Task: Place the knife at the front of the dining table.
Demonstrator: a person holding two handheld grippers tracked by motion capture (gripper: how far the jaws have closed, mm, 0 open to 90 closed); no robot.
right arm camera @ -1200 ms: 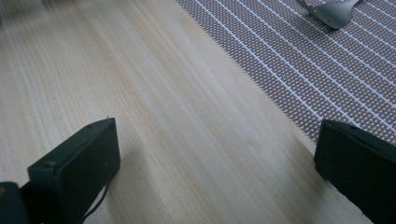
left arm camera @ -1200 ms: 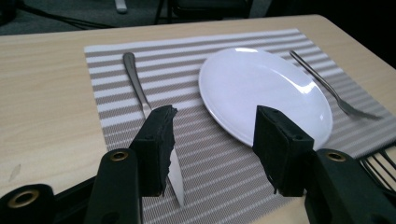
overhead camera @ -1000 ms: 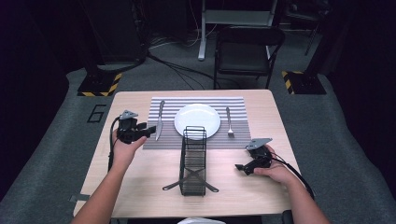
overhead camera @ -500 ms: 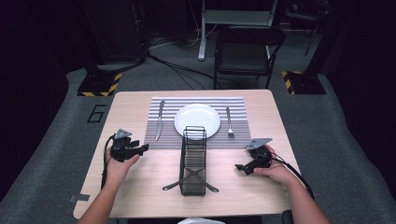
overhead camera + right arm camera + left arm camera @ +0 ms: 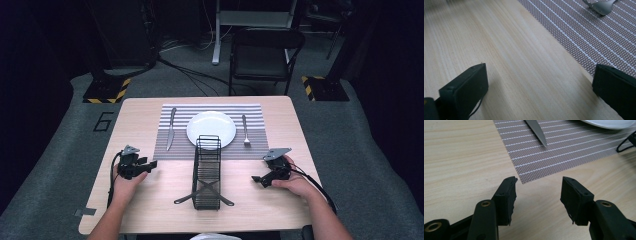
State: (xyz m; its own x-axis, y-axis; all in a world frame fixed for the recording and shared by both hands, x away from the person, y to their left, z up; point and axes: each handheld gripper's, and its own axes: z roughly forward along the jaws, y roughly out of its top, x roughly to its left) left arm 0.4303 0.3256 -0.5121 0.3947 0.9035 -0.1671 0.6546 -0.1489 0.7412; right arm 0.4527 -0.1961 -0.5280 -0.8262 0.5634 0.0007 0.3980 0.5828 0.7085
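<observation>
Two empty grippers rested on the bench, either side of the rack (image 5: pixel 207 172).
The left gripper (image 5: pixel 537 195), jaws wide, lay left of the rack, just off the mat's (image 5: pixel 574 147) corner and pointing at the steel knife (image 5: pixel 170 129); the right gripper (image 5: pixel 539 87), also wide, lay right of it. The place setting looked finished; if not, the next move would be a reach beyond the black wire rack to the woven mat, its glossy round plate (image 5: pixel 211 129) or fork (image 5: pixel 245 131).

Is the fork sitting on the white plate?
No, the fork lies on the striped mat, to the right of the plate and apart from it.
</observation>
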